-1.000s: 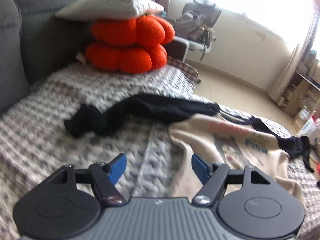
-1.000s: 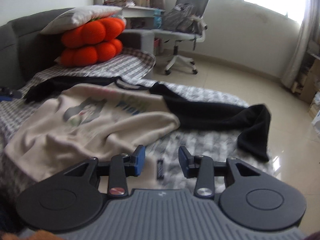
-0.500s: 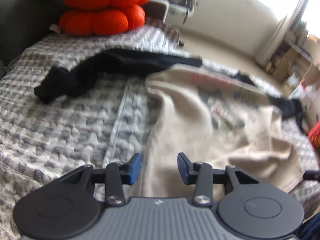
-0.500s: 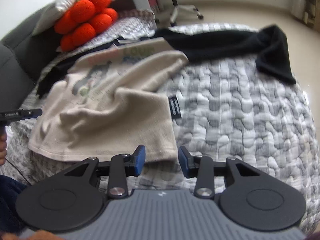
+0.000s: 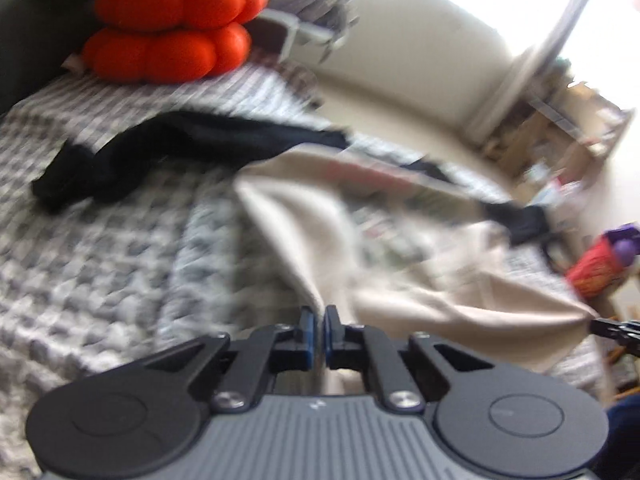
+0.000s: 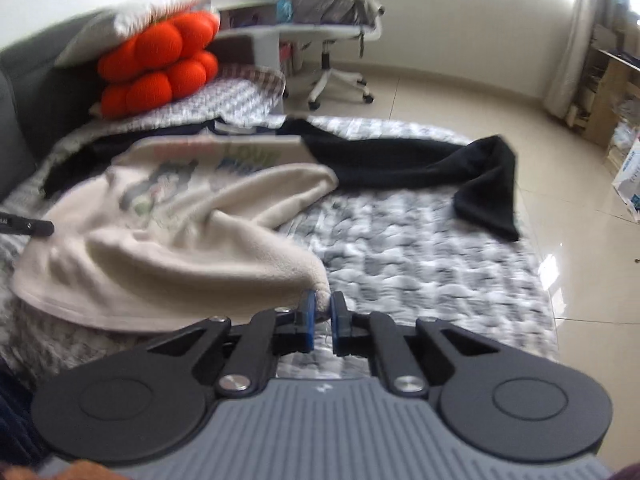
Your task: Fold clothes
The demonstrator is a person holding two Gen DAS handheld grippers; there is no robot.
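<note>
A cream printed sweatshirt (image 5: 400, 280) lies rumpled on a grey quilted bed cover (image 5: 80, 280), on top of a black garment (image 5: 160, 148) that sticks out on both sides. My left gripper (image 5: 319, 320) has its jaws closing tight on a raised fold at the sweatshirt's near edge. In the right wrist view my right gripper (image 6: 323, 316) is closing too, with the sweatshirt's (image 6: 180, 240) near corner pinched between its blue pads. The black garment (image 6: 440, 160) trails off to the right there. The left wrist view is blurred.
Orange cushions (image 6: 160, 68) under a grey pillow are stacked at the far end against the sofa back. An office chair (image 6: 340, 20) and a desk stand beyond. Shiny floor (image 6: 580, 240) lies off the cover's right edge. A red bag (image 5: 596, 272) shows at the left view's right edge.
Both grippers went from open to closed on the cream sweatshirt. The left one shifted right from the bare cover to the sweatshirt's edge. The right one came up to the near corner, which is now gathered up.
</note>
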